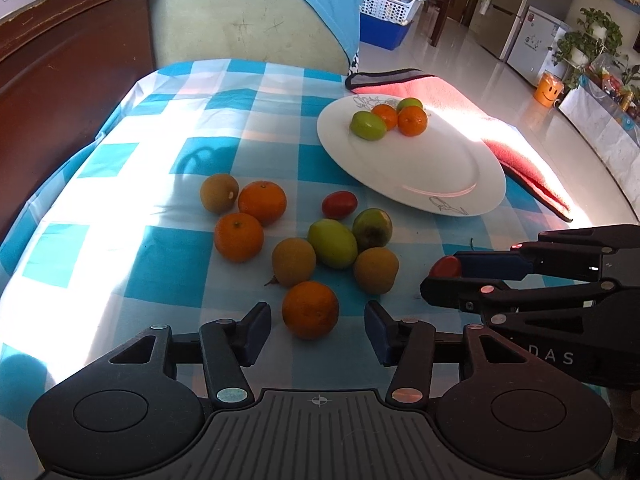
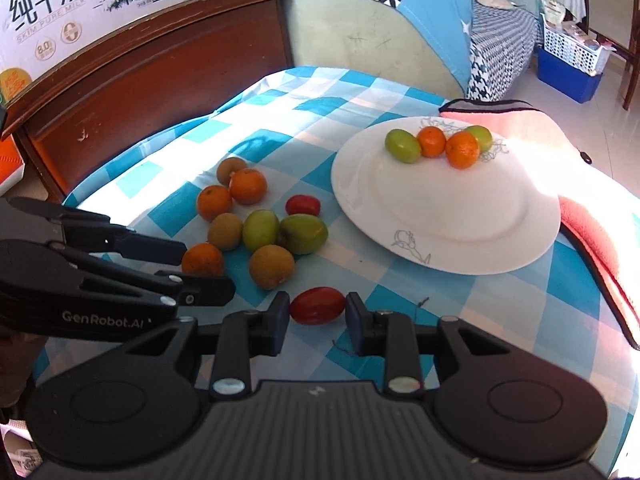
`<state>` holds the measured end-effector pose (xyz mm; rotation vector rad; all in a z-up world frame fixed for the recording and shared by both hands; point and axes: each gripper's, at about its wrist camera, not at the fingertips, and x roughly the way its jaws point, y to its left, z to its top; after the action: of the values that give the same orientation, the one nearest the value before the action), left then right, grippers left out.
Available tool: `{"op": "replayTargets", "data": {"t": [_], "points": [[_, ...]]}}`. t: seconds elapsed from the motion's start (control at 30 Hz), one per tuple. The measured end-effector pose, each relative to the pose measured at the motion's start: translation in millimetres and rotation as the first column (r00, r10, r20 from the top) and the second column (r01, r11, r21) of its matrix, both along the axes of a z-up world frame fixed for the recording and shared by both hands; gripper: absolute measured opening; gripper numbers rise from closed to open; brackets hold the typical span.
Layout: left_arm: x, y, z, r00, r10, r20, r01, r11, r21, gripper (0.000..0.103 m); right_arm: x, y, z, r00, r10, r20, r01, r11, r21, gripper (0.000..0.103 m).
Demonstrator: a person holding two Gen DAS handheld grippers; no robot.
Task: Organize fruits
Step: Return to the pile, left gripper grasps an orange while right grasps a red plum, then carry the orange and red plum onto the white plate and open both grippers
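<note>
A white plate (image 1: 420, 172) (image 2: 452, 216) on the blue checked tablecloth carries two green fruits and two small oranges (image 1: 412, 121). Loose on the cloth lie oranges, brown fruits, green fruits (image 1: 332, 243) and a red tomato (image 1: 339, 205). My left gripper (image 1: 316, 307) (image 2: 208, 269) is open around the nearest orange (image 1: 310, 310) (image 2: 202, 260), with a gap showing at each pad. My right gripper (image 2: 318, 308) (image 1: 442, 272) is shut on a second red tomato (image 2: 318, 311) (image 1: 445, 267), low over the cloth in front of the plate.
A pink towel (image 1: 516, 152) (image 2: 592, 232) lies under and right of the plate. A green-backed chair (image 1: 248, 28) with blue clothing stands at the table's far edge. Dark wooden furniture (image 2: 160, 92) with a milk carton box runs along the left.
</note>
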<state>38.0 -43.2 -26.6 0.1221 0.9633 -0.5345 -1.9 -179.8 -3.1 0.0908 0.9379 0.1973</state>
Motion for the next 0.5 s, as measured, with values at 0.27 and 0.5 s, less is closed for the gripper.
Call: {"op": "replayTargets", "data": {"t": [0.27,0.5], "points": [[0.6,0.9,-0.6,1.000,0.006,0.016,-0.006,1.000,-0.004,0.027,0.6,-1.9,1.6,1.000,-0.020,-0.008,0.020,1.000,0.022,0.030],[-2.7,-0.4,3.2,0.999,-0.002,0.034,0.002,1.000,0.003,0.027,1.8,-1.0,1.3,1.000,-0.022,-0.011,0.022,0.999,0.031,0.030]]}}
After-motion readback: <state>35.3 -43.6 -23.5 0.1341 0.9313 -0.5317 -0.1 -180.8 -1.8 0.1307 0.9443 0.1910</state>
